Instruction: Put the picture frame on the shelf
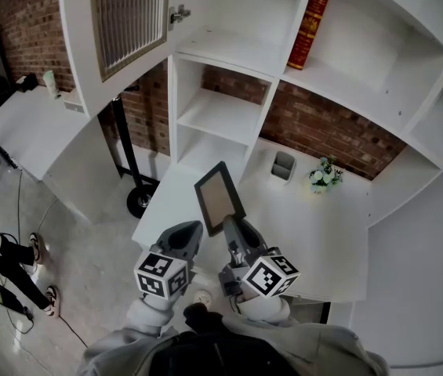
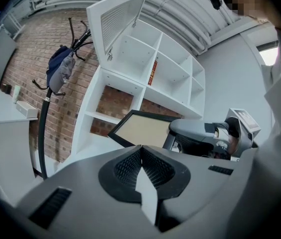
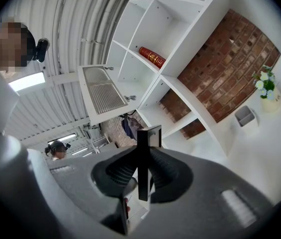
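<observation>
The picture frame, black-edged with a tan panel, is held up tilted over the white desk, in front of the lower cubbies of the white shelf unit. My right gripper is shut on its lower edge. In the right gripper view the frame shows edge-on, clamped between the pads. My left gripper hovers just left of it, shut and empty. In the left gripper view its pads meet, with the frame and the right gripper beyond.
A red book leans in an upper cubby. A small grey holder and a flower pot stand at the desk's back. An open louvred cabinet door hangs at upper left. A black coat stand is beside the shelf. A person's feet are at far left.
</observation>
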`<state>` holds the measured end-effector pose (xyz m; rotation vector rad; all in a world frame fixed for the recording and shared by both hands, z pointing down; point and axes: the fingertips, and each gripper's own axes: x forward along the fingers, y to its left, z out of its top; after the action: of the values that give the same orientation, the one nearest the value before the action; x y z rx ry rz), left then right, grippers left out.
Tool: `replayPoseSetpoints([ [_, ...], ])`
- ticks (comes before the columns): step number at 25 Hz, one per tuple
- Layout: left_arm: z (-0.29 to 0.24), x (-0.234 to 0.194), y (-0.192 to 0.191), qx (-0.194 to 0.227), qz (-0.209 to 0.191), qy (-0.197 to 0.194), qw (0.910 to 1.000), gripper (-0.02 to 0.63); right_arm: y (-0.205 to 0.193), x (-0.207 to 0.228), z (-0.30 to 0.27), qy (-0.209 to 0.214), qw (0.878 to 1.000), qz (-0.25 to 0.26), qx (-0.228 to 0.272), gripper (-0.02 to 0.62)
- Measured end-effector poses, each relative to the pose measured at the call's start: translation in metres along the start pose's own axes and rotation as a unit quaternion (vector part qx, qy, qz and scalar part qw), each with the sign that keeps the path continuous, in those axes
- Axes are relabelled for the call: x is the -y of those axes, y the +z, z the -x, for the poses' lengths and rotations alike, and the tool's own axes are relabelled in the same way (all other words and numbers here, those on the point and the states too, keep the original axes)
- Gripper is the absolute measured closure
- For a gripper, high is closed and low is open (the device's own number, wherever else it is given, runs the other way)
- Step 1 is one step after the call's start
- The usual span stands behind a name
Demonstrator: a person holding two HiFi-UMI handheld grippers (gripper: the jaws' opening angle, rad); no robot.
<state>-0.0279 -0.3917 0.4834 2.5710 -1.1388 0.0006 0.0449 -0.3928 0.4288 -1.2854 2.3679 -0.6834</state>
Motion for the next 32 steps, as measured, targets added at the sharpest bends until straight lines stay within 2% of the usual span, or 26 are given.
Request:
replayPoseSetpoints([
  [7, -0.031, -0.022, 0.025, 0.011, -0.011, 0.004, 0.9999, 0.601, 0.024, 0.014, -0.032, 0.013, 1.0, 0.001, 0.01, 0.529],
  [21, -0.083, -0.05, 0.069, 0.028, -0.046, 0.011, 0.9985, 0.601, 0.081, 0.025, -0.077, 0.067, 0.997, 0.001, 0.039, 0.529],
  [32, -0.096, -0.065, 0.091, 0.016, -0.053, 0.021, 0.9983, 0.603, 0.102, 0.026, -0.092, 0.074, 0.995, -0.014, 0.062, 0.529],
])
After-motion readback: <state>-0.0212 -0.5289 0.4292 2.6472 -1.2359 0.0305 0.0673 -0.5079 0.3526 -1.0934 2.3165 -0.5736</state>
